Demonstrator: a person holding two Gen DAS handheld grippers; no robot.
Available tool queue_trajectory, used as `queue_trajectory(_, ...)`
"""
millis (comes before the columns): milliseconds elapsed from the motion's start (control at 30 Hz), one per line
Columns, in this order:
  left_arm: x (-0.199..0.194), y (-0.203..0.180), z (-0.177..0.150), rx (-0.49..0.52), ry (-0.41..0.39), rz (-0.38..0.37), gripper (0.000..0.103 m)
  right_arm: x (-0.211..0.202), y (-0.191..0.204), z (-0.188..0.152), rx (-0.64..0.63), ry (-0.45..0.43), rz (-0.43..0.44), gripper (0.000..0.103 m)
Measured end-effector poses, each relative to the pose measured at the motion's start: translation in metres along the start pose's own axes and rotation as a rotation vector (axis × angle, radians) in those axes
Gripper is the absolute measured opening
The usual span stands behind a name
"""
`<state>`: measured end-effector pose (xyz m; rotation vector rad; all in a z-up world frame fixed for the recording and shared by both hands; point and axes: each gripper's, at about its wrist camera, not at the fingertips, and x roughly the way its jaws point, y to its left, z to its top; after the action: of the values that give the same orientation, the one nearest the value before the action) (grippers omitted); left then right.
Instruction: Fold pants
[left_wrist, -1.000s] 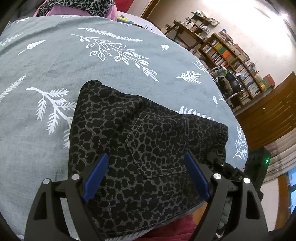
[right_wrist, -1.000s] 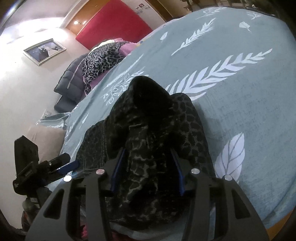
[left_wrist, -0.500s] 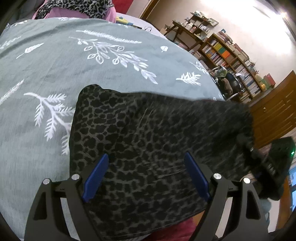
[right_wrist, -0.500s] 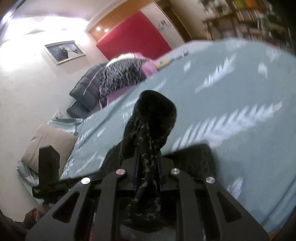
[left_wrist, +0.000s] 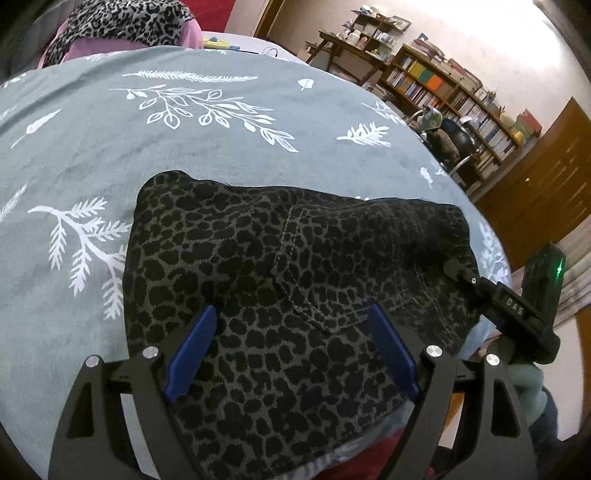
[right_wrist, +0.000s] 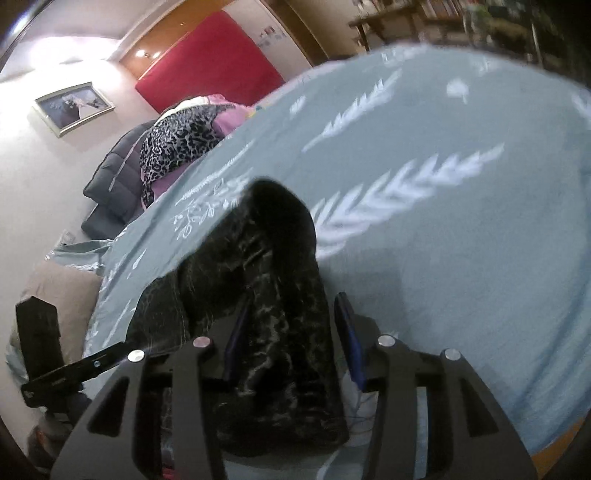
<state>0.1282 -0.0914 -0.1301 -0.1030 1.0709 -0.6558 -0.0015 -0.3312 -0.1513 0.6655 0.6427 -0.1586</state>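
I hold a claw in each hand over the pants (left_wrist: 280, 295), which lie folded in a dark leopard-print stack at the near edge of the bed (left_wrist: 221, 147). The bed's grey-green cover carries white fern and leaf prints.

My left claw (left_wrist: 291, 350) hangs above the near part of the stack with its blue pads (left_wrist: 192, 347) spread wide; no cloth is pinched between them. A back pocket faces up just ahead of it.

My right claw (right_wrist: 291, 343) is at the stack's right end, seen in the left view as a black body (left_wrist: 506, 302) with a green light beside it. Its blue pads (right_wrist: 349, 343) stand partly apart with a thick bunch of the pants (right_wrist: 273, 288) rising between them. A gap shows beside the right pad, so the cloth seems loose rather than clamped, though the right view is blurred and I cannot be sure whether the left pad touches.

At the far end of the bed sits a heap of leopard and pink clothes (left_wrist: 125, 26), backed by a red headboard (right_wrist: 210, 62), with a dark padded jacket (right_wrist: 114, 177) to its side. A framed picture (right_wrist: 74, 107) hangs on the wall. Beyond the bed's right side stand bookshelves (left_wrist: 454, 96), a chair (left_wrist: 450, 140) and a wooden cabinet (left_wrist: 546, 177). Nothing lies on the cover between the pants and the far heap.
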Motion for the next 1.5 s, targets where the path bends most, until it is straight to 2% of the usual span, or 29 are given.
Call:
queue_trajectory(100, -0.009, -0.001, -0.003, -0.010, -0.012, -0.002, 0.083, -0.018, 0.018, 0.009, -0.085, -0.095, -0.064, 0.045)
queue_trajectory(200, -0.017, -0.003, -0.008, 0.003, -0.020, 0.011, 0.083, -0.026, 0.035, 0.019, -0.104, -0.146, -0.035, 0.045)
queue_trajectory(267, -0.018, -0.007, -0.011, 0.034, -0.028, 0.042, 0.083, -0.024, 0.047, 0.022, -0.145, -0.143, 0.005, 0.045)
queue_trajectory(400, -0.013, -0.009, -0.014, 0.045, -0.018, 0.046, 0.083, 0.004, 0.069, 0.023, -0.229, -0.087, 0.073, 0.045)
queue_trajectory(467, -0.009, -0.007, -0.014, 0.042, -0.013, 0.048, 0.083, 0.024, 0.068, 0.020, -0.252, -0.043, 0.080, 0.045)
queue_trajectory(533, -0.006, -0.004, -0.015, 0.045, -0.006, 0.050, 0.083, 0.040, 0.056, 0.018, -0.236, -0.020, 0.051, 0.045)
queue_trajectory(633, 0.001, 0.003, -0.014, 0.034, 0.010, 0.036, 0.083, 0.056, 0.035, 0.014, -0.178, 0.000, 0.017, 0.027)
queue_trajectory(667, 0.000, 0.005, -0.011, 0.023, 0.011, 0.019, 0.083, 0.058, 0.025, 0.011, -0.155, 0.000, 0.033, 0.027)
queue_trajectory(800, -0.008, 0.005, 0.008, 0.000, -0.014, 0.011, 0.083, 0.056, 0.020, 0.006, -0.156, -0.008, 0.024, 0.026)
queue_trajectory(933, -0.013, 0.005, 0.040, -0.031, -0.048, 0.016, 0.083, 0.057, 0.022, 0.003, -0.164, -0.019, 0.009, 0.027)
queue_trajectory(1133, 0.018, 0.019, 0.080, -0.083, 0.018, 0.041, 0.083, 0.056, 0.028, -0.001, -0.194, -0.040, -0.007, 0.029)
queue_trajectory(1300, 0.043, 0.039, 0.081, -0.116, 0.052, 0.115, 0.083, 0.056, 0.024, -0.003, -0.187, -0.051, 0.005, 0.029)
queue_trajectory(1400, 0.056, 0.047, 0.073, -0.107, 0.059, 0.136, 0.083, 0.056, 0.025, -0.004, -0.194, -0.060, 0.002, 0.029)
queue_trajectory(1500, 0.064, 0.046, 0.065, -0.056, 0.035, 0.171, 0.083, 0.055, 0.026, -0.008, -0.207, -0.071, -0.010, 0.029)
